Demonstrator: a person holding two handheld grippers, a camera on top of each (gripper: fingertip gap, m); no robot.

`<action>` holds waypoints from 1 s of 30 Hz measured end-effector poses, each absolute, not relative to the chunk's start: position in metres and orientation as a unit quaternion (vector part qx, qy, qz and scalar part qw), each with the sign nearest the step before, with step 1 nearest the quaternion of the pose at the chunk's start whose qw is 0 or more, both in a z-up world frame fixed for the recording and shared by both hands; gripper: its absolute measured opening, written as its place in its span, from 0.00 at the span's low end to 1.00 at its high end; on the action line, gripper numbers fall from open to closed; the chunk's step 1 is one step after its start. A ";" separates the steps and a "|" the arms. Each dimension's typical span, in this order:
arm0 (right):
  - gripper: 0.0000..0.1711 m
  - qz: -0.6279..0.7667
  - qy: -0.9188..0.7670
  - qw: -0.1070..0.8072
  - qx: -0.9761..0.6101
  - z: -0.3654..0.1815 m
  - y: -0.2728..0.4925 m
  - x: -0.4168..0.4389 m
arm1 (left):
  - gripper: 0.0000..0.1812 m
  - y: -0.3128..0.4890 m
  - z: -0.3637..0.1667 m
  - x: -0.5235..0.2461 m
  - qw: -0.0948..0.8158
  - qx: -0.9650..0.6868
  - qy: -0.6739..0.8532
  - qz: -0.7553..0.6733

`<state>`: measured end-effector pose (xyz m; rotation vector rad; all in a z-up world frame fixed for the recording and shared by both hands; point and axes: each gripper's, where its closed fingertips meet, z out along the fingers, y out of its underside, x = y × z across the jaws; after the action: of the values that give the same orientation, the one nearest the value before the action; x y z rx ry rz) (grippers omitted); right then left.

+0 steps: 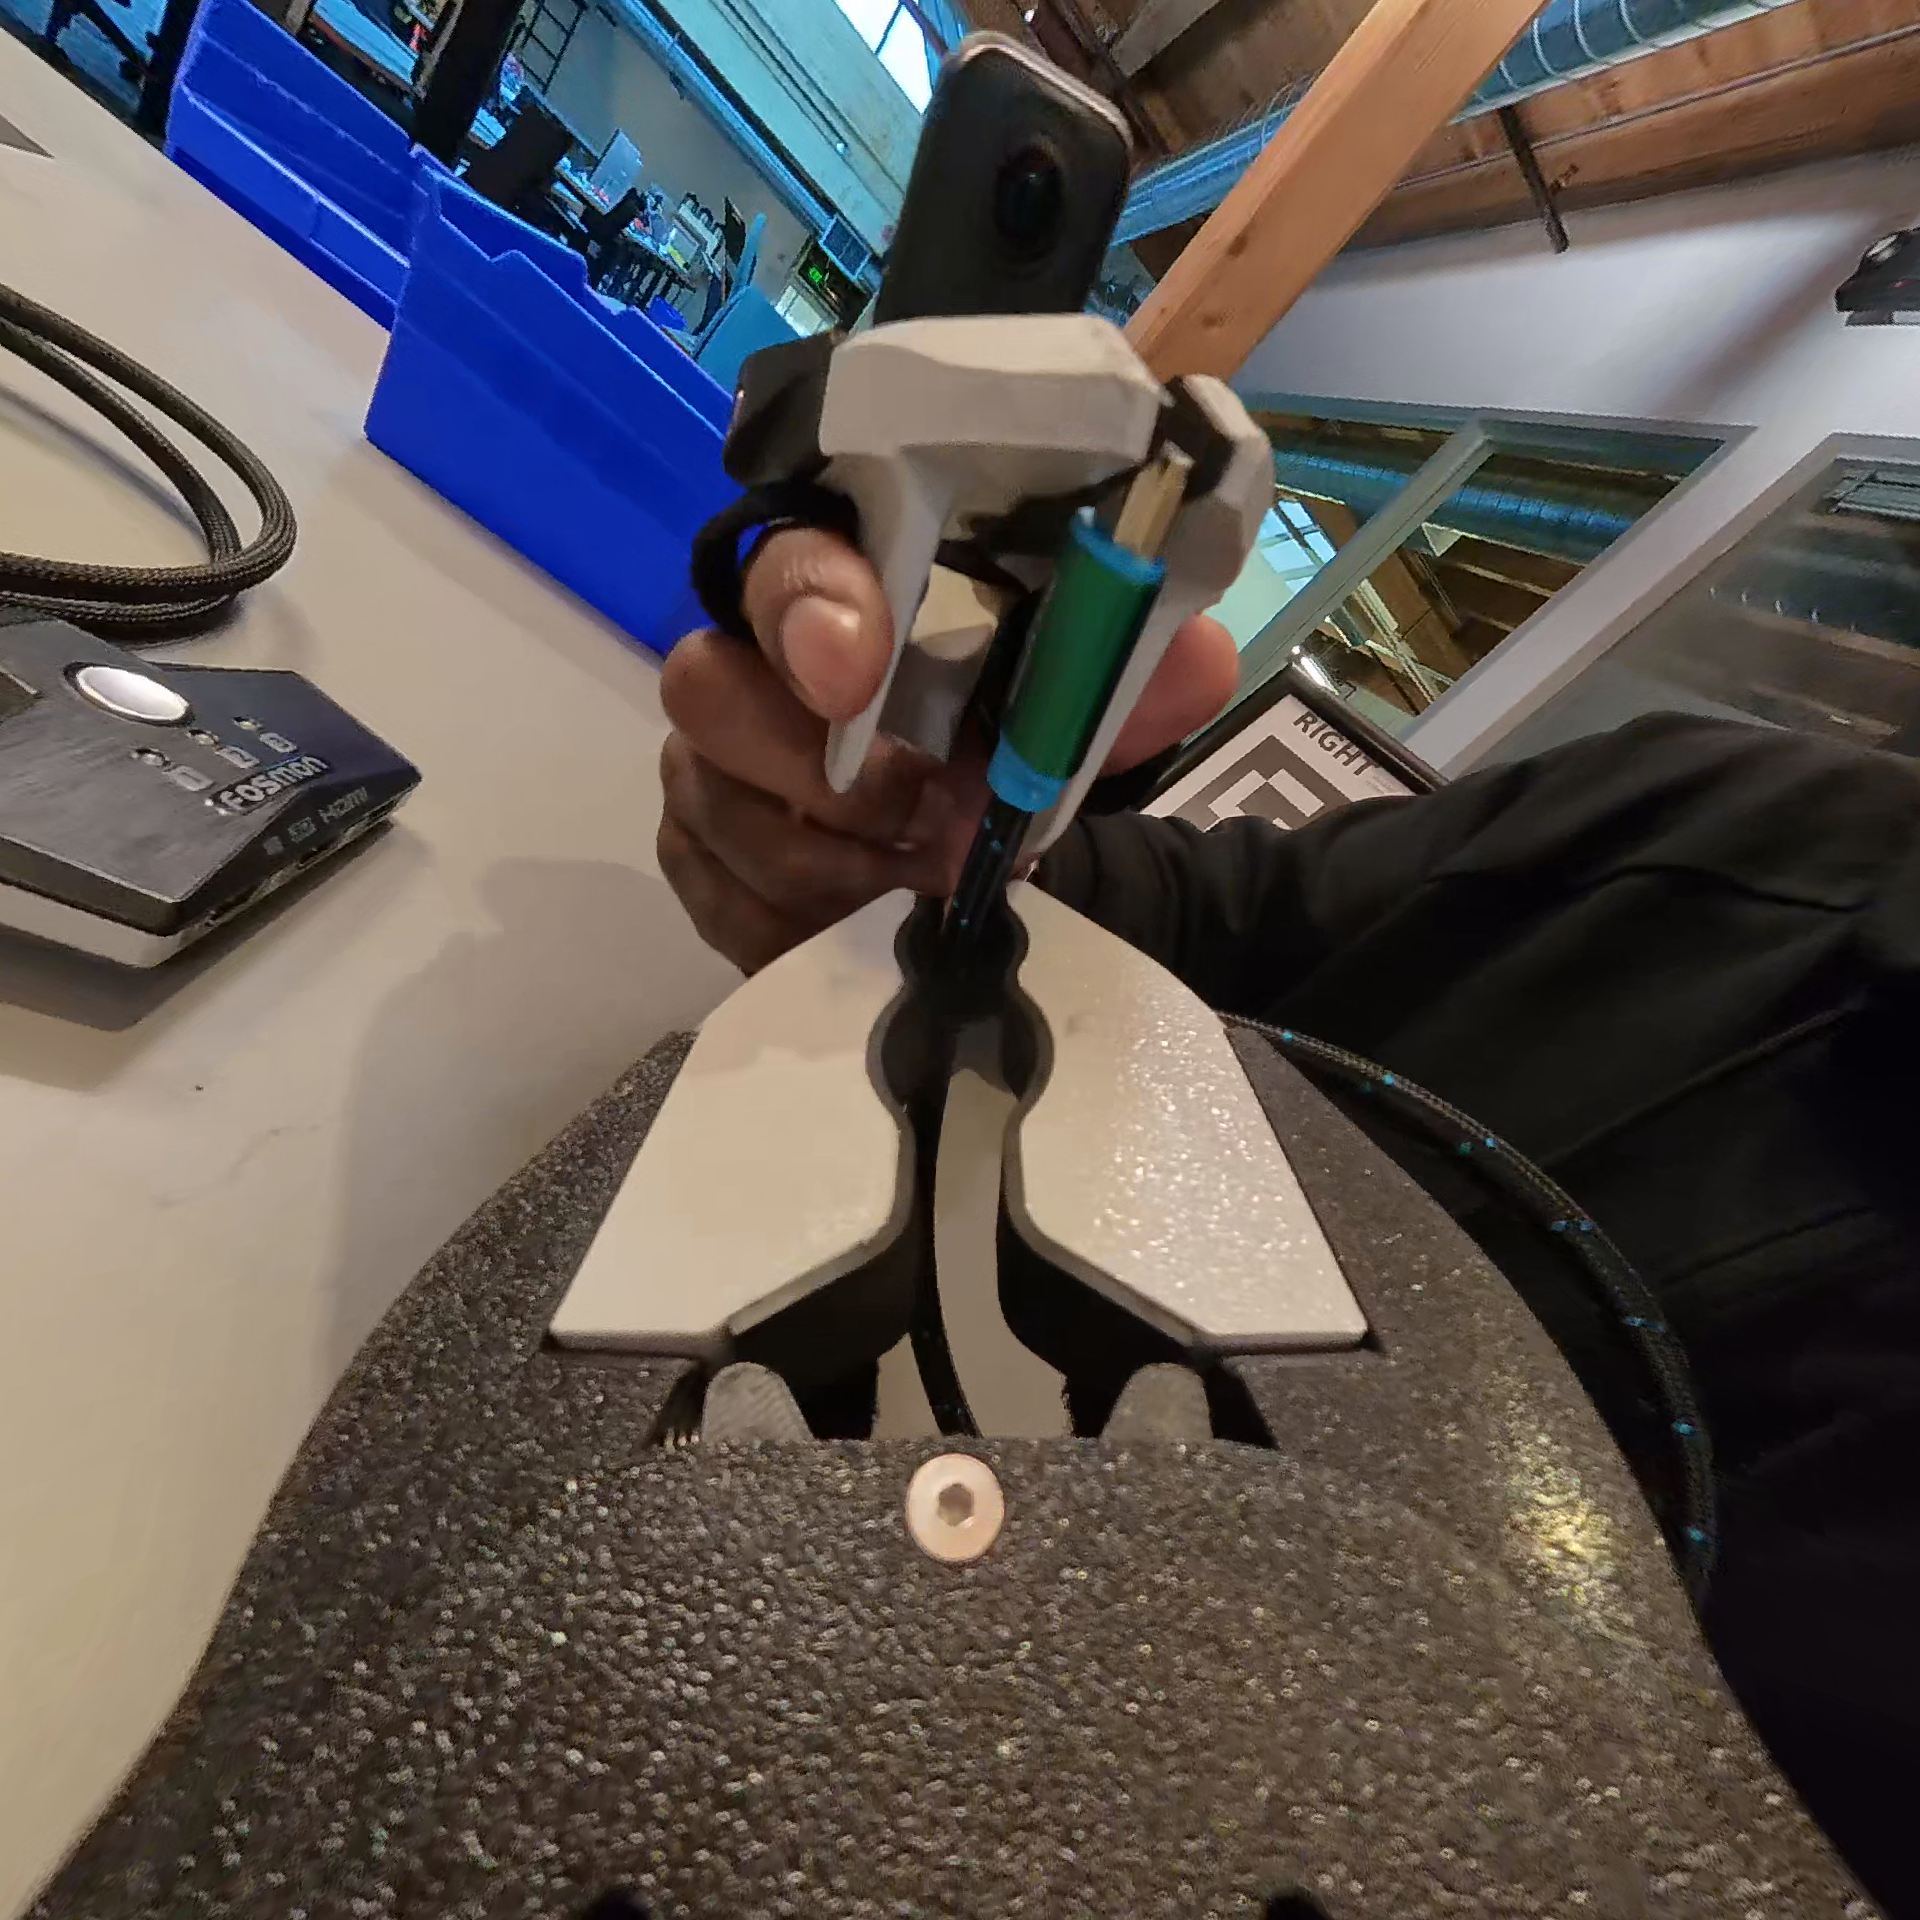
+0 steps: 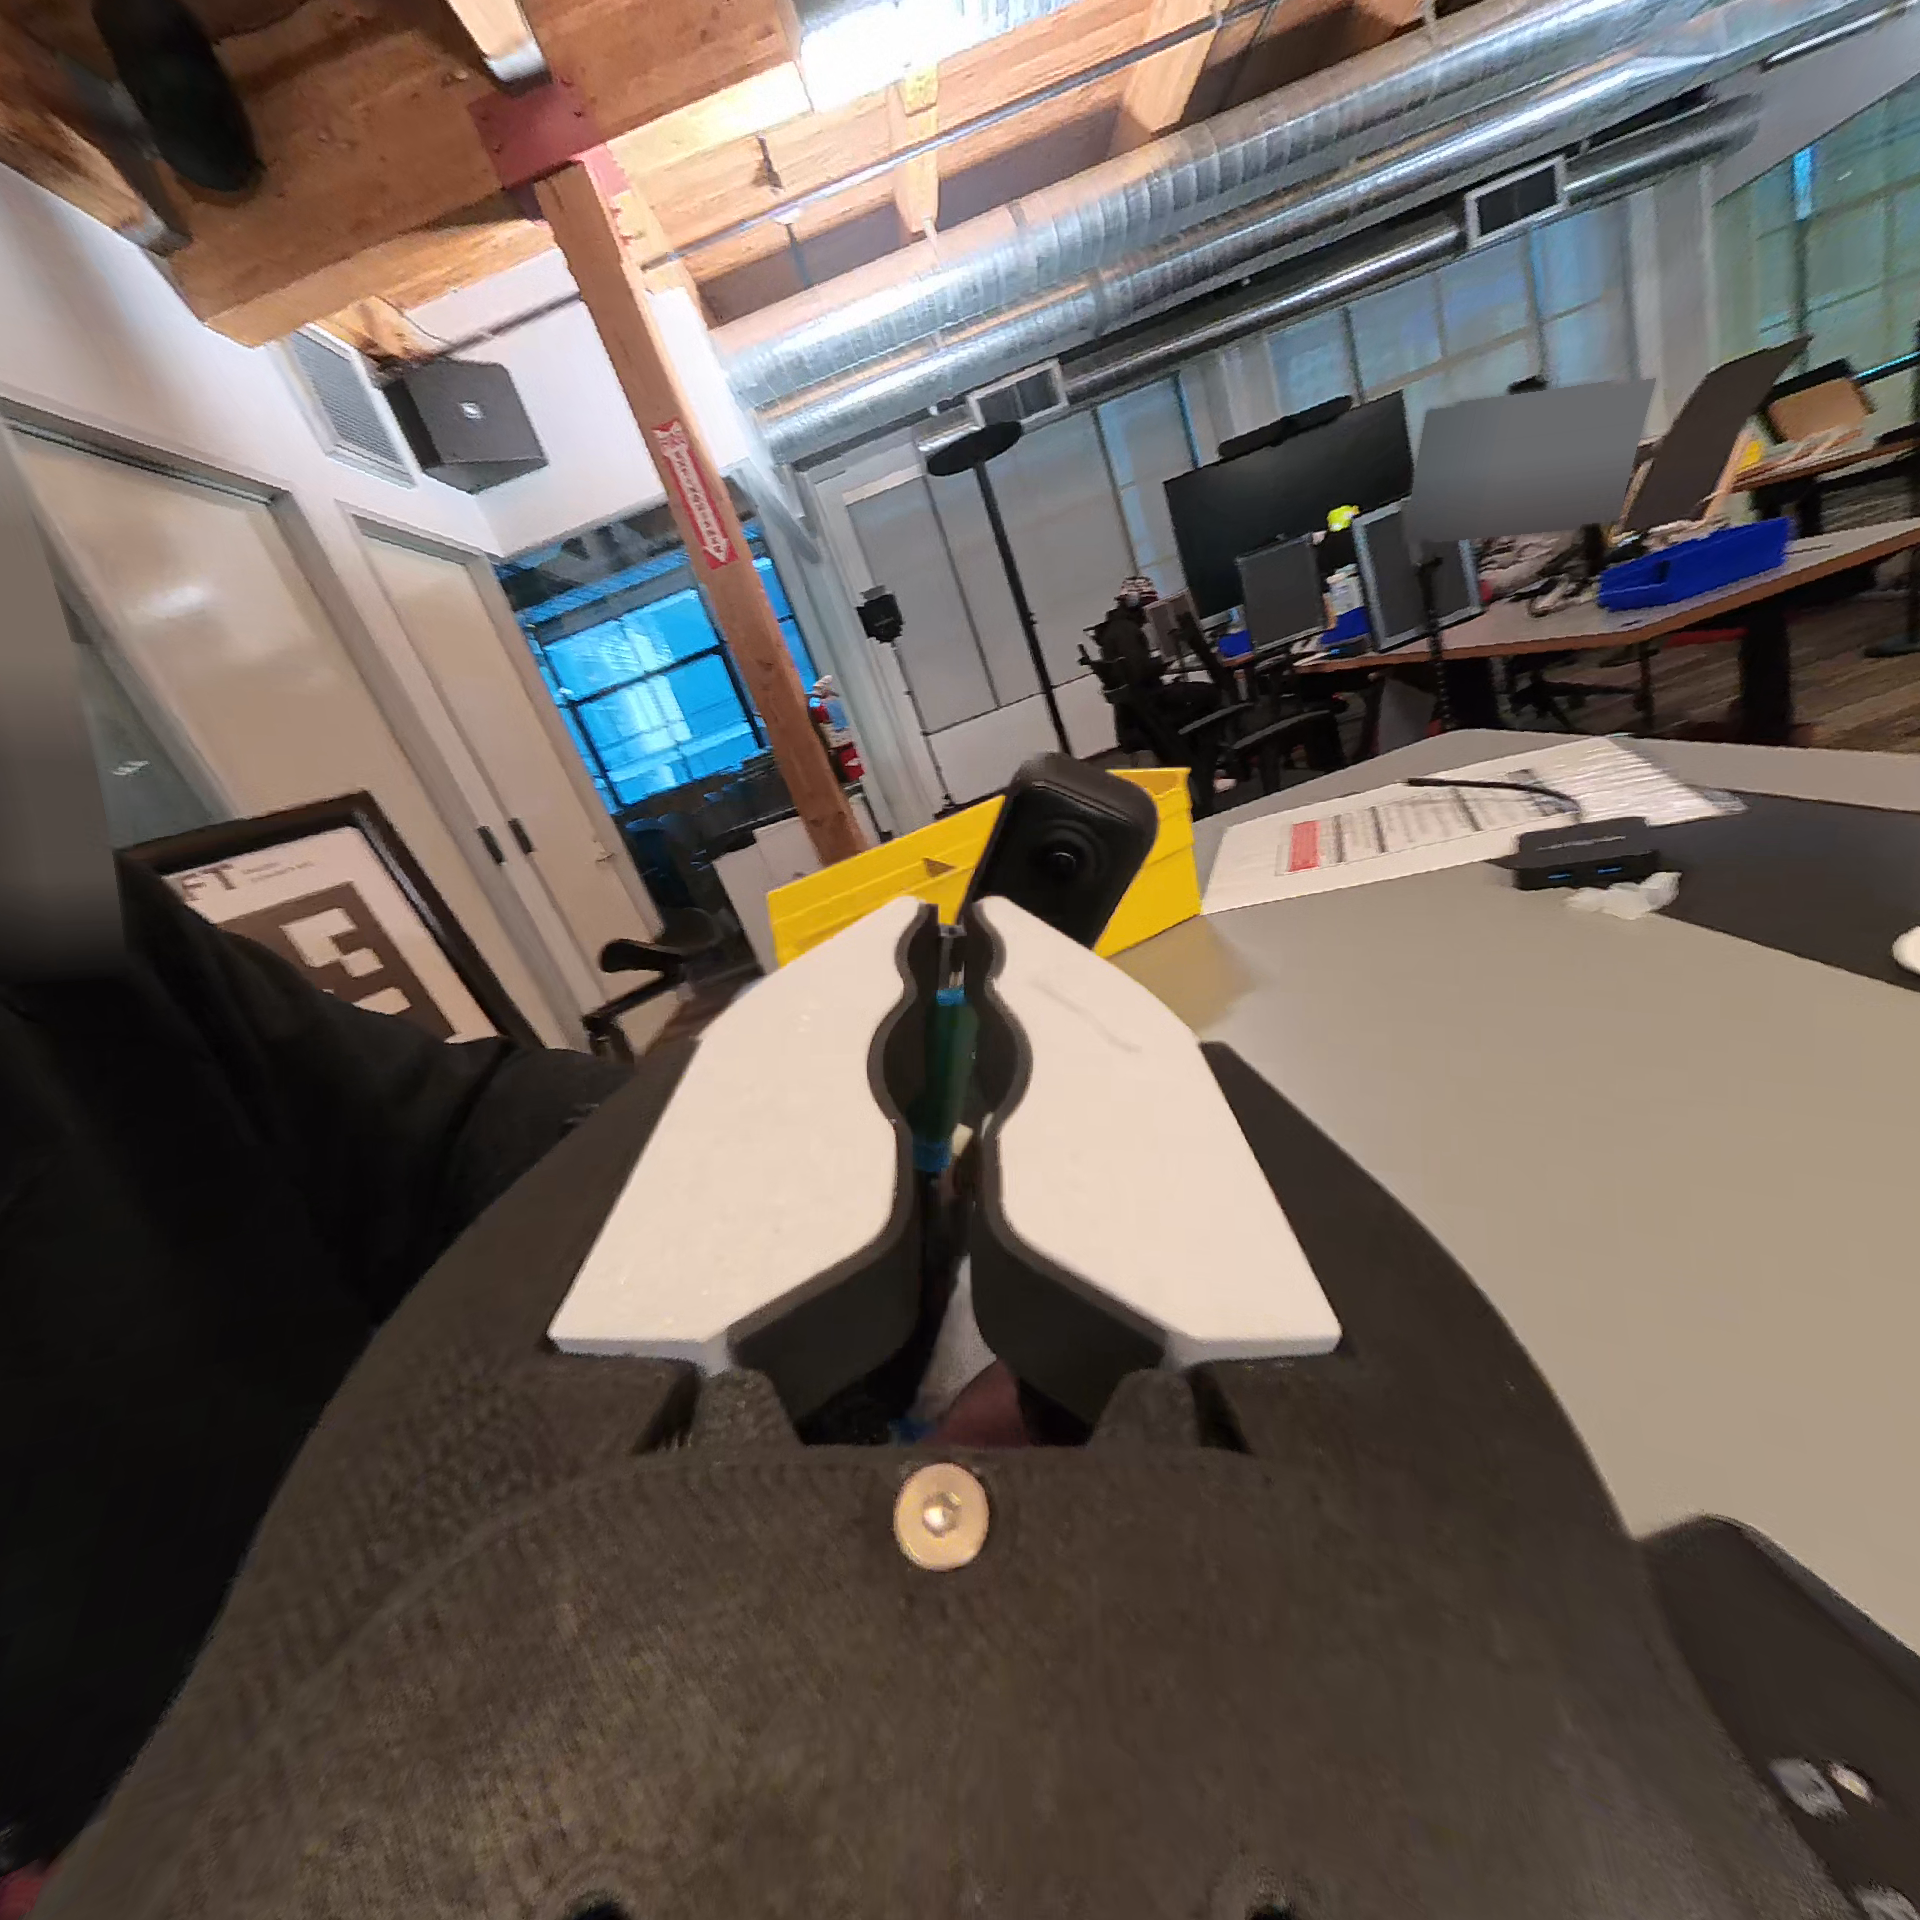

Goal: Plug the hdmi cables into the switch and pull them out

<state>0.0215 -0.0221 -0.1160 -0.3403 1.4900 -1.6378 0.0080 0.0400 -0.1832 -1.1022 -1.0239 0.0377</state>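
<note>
Left wrist view: left claw [image 1: 961,935] at frame centre, pressed together on black-and-blue braided cable [image 1: 982,862] just below green plug [image 1: 1081,655]. Right claw [image 1: 1049,623] seen head-on above it, clamped on the green plug body, metal tip pointing up toward upper right. Switch [image 1: 177,790] lying flat on grey table [image 1: 436,499] at left edge, well apart from the plug; one black braided cable [image 1: 187,488] looping at upper left, its end behind the switch, cannot tell whether plugged in. Front ports facing lower right look unoccupied.

Right wrist view: right claw [image 2: 951,971] at centre, green plug [image 2: 951,1049] pinched between its halves; switch out of frame.

Judgement: green plug held mid-air by both claws, not in any port. Remaining: turn plug toward switch, insert, then pull out.
</note>
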 end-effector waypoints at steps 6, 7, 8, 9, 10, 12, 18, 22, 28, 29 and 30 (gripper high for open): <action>0.02 -0.676 0.614 0.388 -0.122 -0.116 -0.026 0.012 | 0.05 0.035 -0.183 0.015 0.720 -0.507 -0.474 0.006; 0.02 -0.677 0.615 0.385 -0.121 -0.116 -0.026 0.012 | 0.05 0.035 -0.183 0.016 0.718 -0.510 -0.474 0.004; 0.02 -0.678 0.617 0.381 -0.122 -0.117 -0.026 0.012 | 0.05 0.034 -0.183 0.017 0.715 -0.512 -0.476 0.003; 0.02 -0.677 0.618 0.381 -0.123 -0.117 -0.026 0.012 | 0.05 0.033 -0.184 0.017 0.712 -0.515 -0.478 0.004; 0.02 -0.673 0.617 0.387 -0.125 -0.119 -0.026 0.012 | 0.05 0.033 -0.186 0.018 0.706 -0.520 -0.481 0.005; 0.03 -0.664 0.618 0.400 -0.131 -0.124 -0.026 0.015 | 0.04 0.032 -0.190 0.019 0.692 -0.540 -0.479 0.016; 0.03 -0.625 0.629 0.449 -0.107 -0.136 -0.029 0.014 | 0.13 0.015 -0.201 0.008 0.657 -0.559 -0.496 0.100; 0.03 -0.600 0.631 0.482 -0.097 -0.143 -0.030 0.016 | 0.10 0.011 -0.191 0.003 0.665 -0.555 -0.472 0.165; 0.03 -0.589 0.633 0.490 -0.112 -0.145 -0.027 0.019 | 0.06 0.014 -0.188 0.001 0.670 -0.554 -0.464 0.169; 0.03 -0.587 0.640 0.481 -0.121 -0.146 -0.027 0.017 | 0.06 0.013 -0.190 0.001 0.667 -0.555 -0.469 0.167; 0.06 -0.587 0.650 0.464 -0.130 -0.148 -0.027 0.012 | 0.06 0.013 -0.191 0.001 0.664 -0.554 -0.474 0.164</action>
<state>0.0122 -0.0270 -0.1477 -0.3197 1.5979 -1.4416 0.0010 0.0126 -0.1914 -1.2523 -1.0713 0.3700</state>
